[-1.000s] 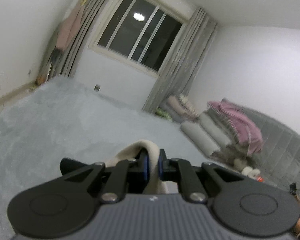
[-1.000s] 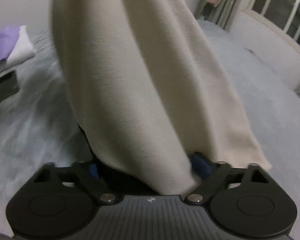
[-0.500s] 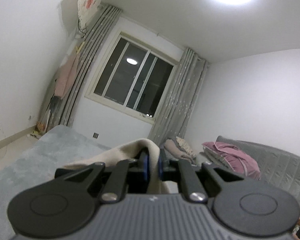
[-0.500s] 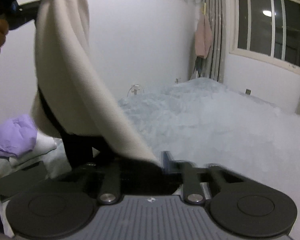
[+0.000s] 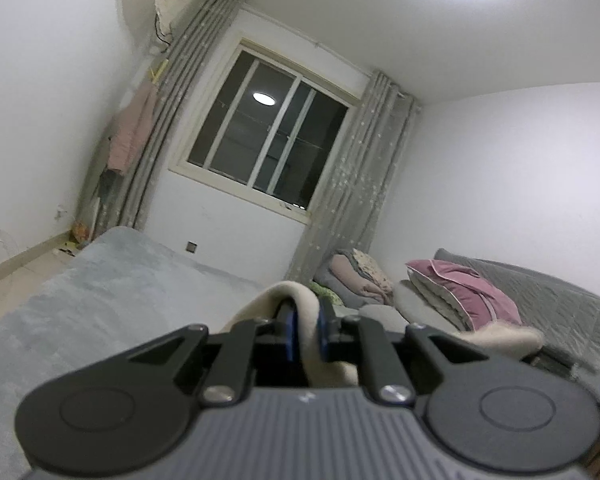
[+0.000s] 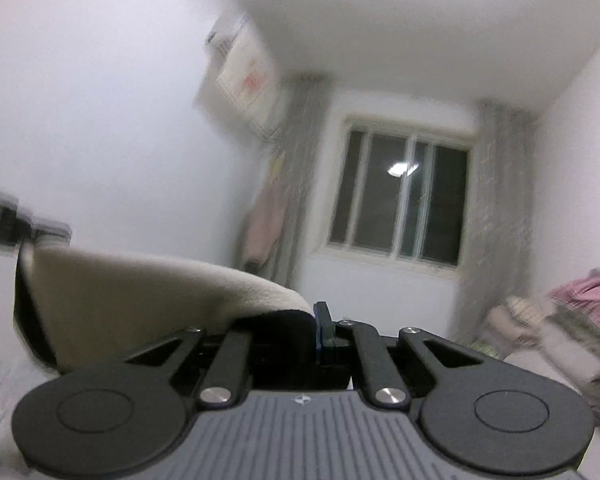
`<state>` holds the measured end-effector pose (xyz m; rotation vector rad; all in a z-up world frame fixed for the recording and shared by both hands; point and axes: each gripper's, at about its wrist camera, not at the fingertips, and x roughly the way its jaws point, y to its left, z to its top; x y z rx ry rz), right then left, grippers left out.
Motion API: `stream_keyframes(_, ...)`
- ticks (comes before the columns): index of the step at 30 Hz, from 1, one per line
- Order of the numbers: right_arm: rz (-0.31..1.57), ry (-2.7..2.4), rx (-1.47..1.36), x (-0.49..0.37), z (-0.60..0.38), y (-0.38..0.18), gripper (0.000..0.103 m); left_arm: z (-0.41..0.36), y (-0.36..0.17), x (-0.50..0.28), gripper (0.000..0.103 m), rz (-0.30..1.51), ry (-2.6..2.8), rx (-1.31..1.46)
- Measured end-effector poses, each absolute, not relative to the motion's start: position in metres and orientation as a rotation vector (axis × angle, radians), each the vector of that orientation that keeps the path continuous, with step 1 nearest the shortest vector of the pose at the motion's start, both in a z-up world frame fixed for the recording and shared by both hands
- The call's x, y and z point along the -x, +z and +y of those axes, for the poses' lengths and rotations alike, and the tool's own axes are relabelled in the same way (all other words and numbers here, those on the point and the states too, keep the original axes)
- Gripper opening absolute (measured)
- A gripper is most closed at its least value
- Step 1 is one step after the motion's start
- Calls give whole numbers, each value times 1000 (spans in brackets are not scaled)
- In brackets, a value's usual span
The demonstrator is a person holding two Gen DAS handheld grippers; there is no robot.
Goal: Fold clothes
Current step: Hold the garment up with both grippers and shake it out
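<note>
A cream fleece garment with a black trim is held up in the air between both grippers. My left gripper [image 5: 305,330] is shut on a fold of the cream garment [image 5: 306,320], which bulges over the blue pads; another part of it shows at the right [image 5: 500,334]. My right gripper [image 6: 306,330] is shut on the garment's dark edge [image 6: 284,322]. The cream cloth [image 6: 140,296] stretches left from it towards the left gripper's blurred body [image 6: 4,224]. Both views tilt up towards the window wall.
A grey plush blanket [image 5: 80,300] covers the bed below at the left. A grey sofa [image 5: 540,300] with pink bedding [image 5: 468,286] and pillows stands at the right. A window [image 5: 268,156] with grey curtains is ahead. A pink garment [image 5: 134,136] hangs by the left curtain.
Both grippers have risen and tilted upward with the garment. The right view has swung from the bed and the hanging cloth to the ceiling and window. The cloth now stretches sideways between the grippers.
</note>
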<state>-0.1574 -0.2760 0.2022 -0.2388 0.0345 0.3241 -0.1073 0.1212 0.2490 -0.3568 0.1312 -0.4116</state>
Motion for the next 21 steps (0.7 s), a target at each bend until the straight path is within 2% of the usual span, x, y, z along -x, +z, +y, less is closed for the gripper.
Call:
stream_keyframes(4, 18, 277, 231, 161, -270, 209, 9, 106, 236, 98, 15, 178, -410, 294)
stream_keyframes(6, 10, 254, 228, 163, -267, 212, 15, 98, 228, 92, 39, 211, -402, 248)
stream_keyframes(7, 6, 242, 226, 164, -266, 213, 17, 94, 224, 89, 63, 227, -398, 225)
stream_keyframes(8, 72, 244, 231, 155, -265, 206, 25, 90, 220, 86, 72, 246, -390, 209)
stream_keyframes(9, 136, 236, 240, 141, -265, 195, 29, 88, 215, 81, 72, 266, -379, 196)
stream_keyframes(12, 240, 247, 297, 119, -255, 166, 30, 78, 203, 72, 73, 322, -367, 159)
stream_keyframes(13, 264, 257, 314, 113, -252, 159, 30, 73, 197, 69, 78, 344, -380, 138)
stream_keyframes(17, 283, 269, 266, 112, -265, 158, 29, 36, 164, 62, 80, 451, -464, -20)
stream_keyframes(19, 284, 268, 208, 104, -272, 164, 21, 11, 145, 72, 80, 477, -535, -129)
stream_keyframes(21, 284, 250, 154, 104, -284, 169, 20, -11, 126, 82, 82, 492, -584, -237)
